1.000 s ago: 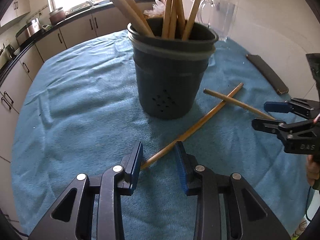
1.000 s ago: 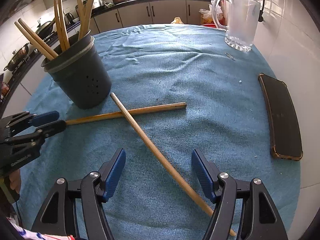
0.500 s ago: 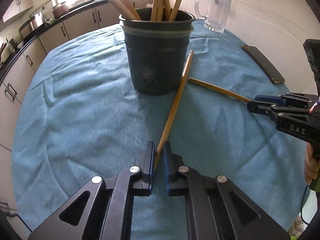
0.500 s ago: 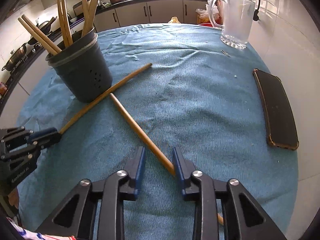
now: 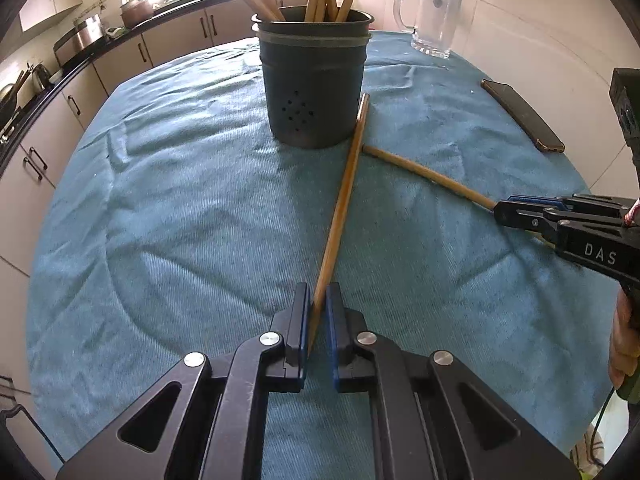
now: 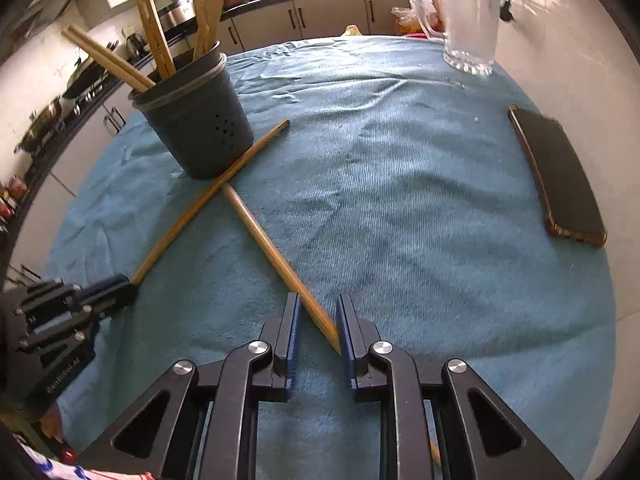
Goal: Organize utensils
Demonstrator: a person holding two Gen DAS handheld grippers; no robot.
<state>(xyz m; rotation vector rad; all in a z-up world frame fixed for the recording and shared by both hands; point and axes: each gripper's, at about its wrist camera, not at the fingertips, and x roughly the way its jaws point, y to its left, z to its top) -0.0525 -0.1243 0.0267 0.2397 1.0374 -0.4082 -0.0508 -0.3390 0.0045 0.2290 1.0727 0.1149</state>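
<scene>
Left wrist view: table w/ teal cloth (image 5: 180, 200) is seen, dark holder (image 5: 314, 80) w/ wooden sticks upright on it, glass jug (image 5: 432, 16) & phone (image 5: 524, 116) set further back. Two wooden sticks are crossed by holder base. Left gripper (image 5: 317, 312) fingers are clamped on long stick (image 5: 342, 204). Right gripper (image 6: 318, 326) fingers have just been closing on second stick (image 6: 276, 256), which is pinched at an angle btw them

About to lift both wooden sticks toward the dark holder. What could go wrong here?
1. The left gripper holds its wooden stick at the very end, so it may pivot.
2. That stick crosses over the right gripper's stick; lifting could snag.
3. Either could bump the dark plastic utensil holder.
</scene>
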